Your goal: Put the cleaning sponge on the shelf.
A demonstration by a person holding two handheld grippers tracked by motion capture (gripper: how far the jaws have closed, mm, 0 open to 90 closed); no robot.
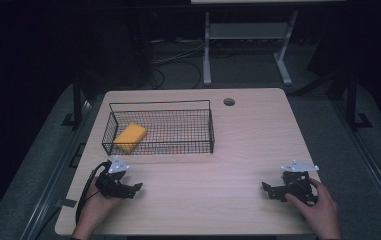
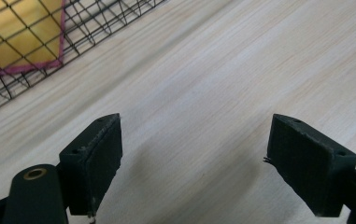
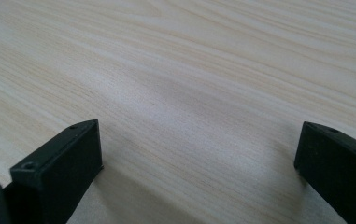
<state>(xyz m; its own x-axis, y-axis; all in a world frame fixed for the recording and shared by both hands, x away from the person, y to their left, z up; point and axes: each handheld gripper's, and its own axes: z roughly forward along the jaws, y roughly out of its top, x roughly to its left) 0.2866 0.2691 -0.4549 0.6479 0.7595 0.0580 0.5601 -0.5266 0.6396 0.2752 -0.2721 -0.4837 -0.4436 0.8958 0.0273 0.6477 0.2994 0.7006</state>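
A yellow sponge [image 1: 130, 136] lies in the left end of a black wire basket [image 1: 198, 126] on the light wooden table [image 1: 238, 150]. In the left gripper view the sponge [image 2: 12, 42] appears behind the basket's mesh [image 2: 101, 23] at the upper left, with a pink edge. My left gripper [image 1: 136, 189] rests low over the table's front left, just in front of the basket, open with nothing between its jaws [image 2: 192, 163]. My right gripper [image 1: 266, 189] sits at the front right, open over bare wood [image 3: 199, 163]. A hand holds each one.
A round cable hole [image 1: 229, 102] sits near the table's far edge. Beyond the table stand a white desk frame [image 1: 248, 45] and loose cables on a dark floor. The left gripper's cable [image 1: 85, 187] trails by the front left edge.
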